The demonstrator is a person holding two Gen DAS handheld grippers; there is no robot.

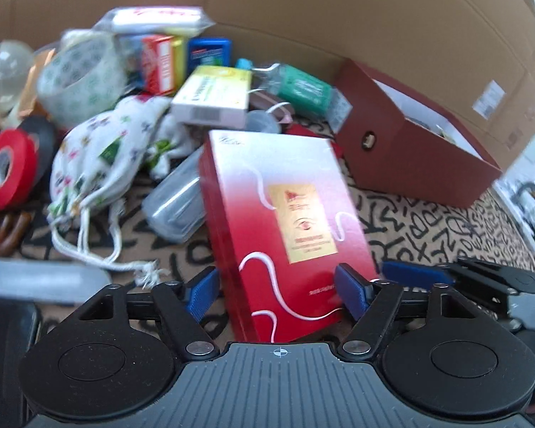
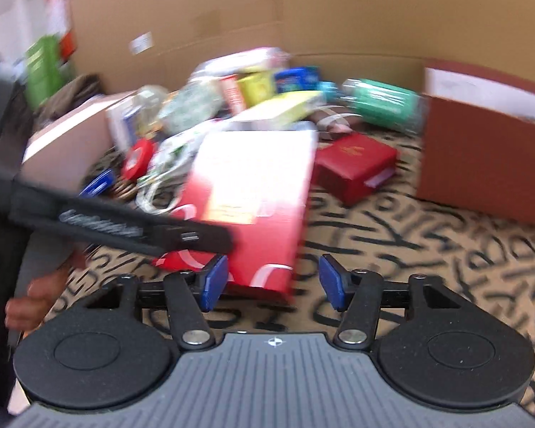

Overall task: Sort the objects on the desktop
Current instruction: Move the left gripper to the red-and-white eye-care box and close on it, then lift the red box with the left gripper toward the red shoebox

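Left wrist view: the left tool [image 1: 276,290] straddles the near end of a red-and-white box [image 1: 285,221], which lies on the letter-patterned counter [image 1: 428,228]. Its jaws stand wide. The right pad [image 1: 351,294] lies against the box's right edge, while the left pad [image 1: 201,290] stands clear of the box's left side, so no grip is closed. At 3 o'clock from this tool, just beside it, the blue-padded tip of the right tool [image 1: 415,274] enters the frame.

At 10 to 12 o'clock from the box lies a heap of small objects: a patterned drawstring pouch [image 1: 103,157], a red tape roll [image 1: 9,169], a printed clear tape roll [image 1: 80,78], a yellow-and-white carton [image 1: 214,96] and a green packet [image 1: 303,89]. At 1 o'clock stands an open brown box [image 1: 410,149]. A cardboard wall [image 1: 339,10] closes the far side.

Right wrist view (blurred): the right tool [image 2: 273,283] is at medium opening with only counter between its pads. Its left pad [image 2: 215,281] overlaps the box's near right corner; contact cannot be judged. A small red box [image 2: 355,166] lies at 1 o'clock from the tool.
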